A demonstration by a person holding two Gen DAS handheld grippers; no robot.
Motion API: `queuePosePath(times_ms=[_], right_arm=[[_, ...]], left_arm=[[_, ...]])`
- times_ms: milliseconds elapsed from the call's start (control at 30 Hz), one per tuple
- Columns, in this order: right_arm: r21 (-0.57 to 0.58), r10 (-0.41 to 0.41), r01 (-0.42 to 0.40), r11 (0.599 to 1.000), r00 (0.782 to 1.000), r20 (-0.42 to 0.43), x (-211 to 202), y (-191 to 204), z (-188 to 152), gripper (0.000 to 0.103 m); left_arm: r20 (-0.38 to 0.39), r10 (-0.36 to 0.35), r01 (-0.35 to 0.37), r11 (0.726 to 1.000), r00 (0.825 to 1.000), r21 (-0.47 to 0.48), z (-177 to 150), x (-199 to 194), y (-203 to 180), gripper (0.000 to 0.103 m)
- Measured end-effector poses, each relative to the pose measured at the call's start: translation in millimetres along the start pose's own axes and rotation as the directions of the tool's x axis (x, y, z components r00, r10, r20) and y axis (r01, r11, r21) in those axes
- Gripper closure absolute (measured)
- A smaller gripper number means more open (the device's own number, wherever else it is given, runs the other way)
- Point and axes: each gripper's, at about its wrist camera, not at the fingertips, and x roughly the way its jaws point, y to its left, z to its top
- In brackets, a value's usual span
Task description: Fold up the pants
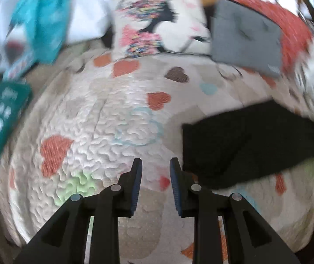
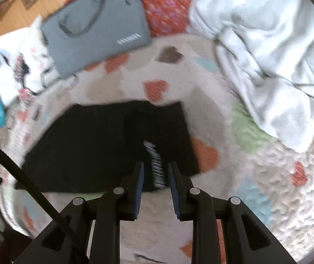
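The black pants (image 2: 113, 145) lie folded into a flat rectangle on the heart-patterned quilt (image 2: 255, 187), with a white printed stripe facing up. In the left wrist view the pants (image 1: 244, 145) lie to the right of my left gripper. My left gripper (image 1: 155, 165) is open and empty above the bare quilt (image 1: 95, 132), just left of the pants' edge. My right gripper (image 2: 155, 169) is open and empty, held over the near edge of the pants with the white stripe between its fingers.
A grey laptop bag (image 2: 97, 24) lies at the back on a red patterned cover (image 2: 167, 2). A crumpled white blanket (image 2: 266, 55) is at the right. A printed pillow (image 1: 157, 22), teal cloth (image 1: 42, 22) and a teal box (image 1: 0, 114) sit at the left.
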Motion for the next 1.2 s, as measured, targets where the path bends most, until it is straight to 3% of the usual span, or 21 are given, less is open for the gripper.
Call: queuePosePath(times_ms=[200, 267, 367, 433, 500, 667, 800, 867, 900, 933, 1033, 1200], right_arm=[[-0.080, 0.197, -0.204, 0.976, 0.977, -0.083, 35.5, 81.4, 5.2, 0.078], [-0.121, 0.259, -0.275, 0.954, 0.957, -0.132, 51.0, 120.2, 5.3, 0.078], [-0.167, 0.354, -0.394, 0.904, 0.907, -0.228, 75.1, 182.6, 5.4, 0.076], [-0.219, 0.370, -0.437, 0.872, 0.883, -0.288, 91.4, 228.8, 2.5, 0.062], [-0.276, 0.357, -0.452, 0.848, 0.873, -0.333, 109.5, 273.5, -0.1, 0.056], [-0.349, 0.302, -0.465, 0.813, 0.851, -0.429, 159.9, 356.9, -6.7, 0.056], [-0.435, 0.165, -0.395, 0.809, 0.863, -0.477, 195.4, 410.3, -23.5, 0.056], [-0.498, 0.071, -0.338, 0.799, 0.875, -0.479, 209.2, 423.6, -35.0, 0.061], [-0.546, 0.006, -0.294, 0.785, 0.884, -0.467, 218.4, 431.8, -42.6, 0.077], [-0.577, -0.027, -0.269, 0.771, 0.892, -0.452, 221.2, 434.6, -46.7, 0.079], [-0.604, -0.033, -0.253, 0.755, 0.907, -0.421, 211.1, 436.7, -45.1, 0.088], [-0.540, 0.063, -0.278, 0.795, 0.922, -0.382, 184.3, 435.1, -15.0, 0.088]], left_arm=[[-0.075, -0.066, 0.060, 0.995, 0.995, -0.079, 6.5, 28.0, -30.9, 0.078], [-0.106, -0.105, 0.091, 0.987, 0.989, -0.130, -0.1, 42.3, -37.4, 0.078], [-0.135, -0.129, 0.105, 0.980, 0.983, -0.168, -14.3, 57.0, -37.9, 0.078], [-0.142, -0.155, 0.128, 0.974, 0.978, -0.187, -23.4, 63.2, -35.9, 0.078], [-0.129, -0.184, 0.155, 0.965, 0.974, -0.210, -28.5, 64.1, -33.6, 0.078], [-0.100, -0.233, 0.202, 0.946, 0.967, -0.253, -35.1, 66.8, -25.0, 0.074], [-0.092, -0.241, 0.214, 0.948, 0.966, -0.236, -36.6, 68.9, -26.6, 0.071], [-0.094, -0.236, 0.210, 0.951, 0.967, -0.227, -36.2, 69.3, -28.6, 0.071], [-0.098, -0.238, 0.211, 0.950, 0.966, -0.228, -35.6, 70.5, -27.7, 0.075], [-0.102, -0.280, 0.249, 0.938, 0.955, -0.241, -34.8, 71.6, -27.8, 0.092], [-0.097, -0.300, 0.267, 0.928, 0.949, -0.259, -31.1, 71.6, -25.0, 0.095], [-0.026, -0.310, 0.289, 0.911, 0.950, -0.294, -13.3, 64.4, -16.3, 0.095]])
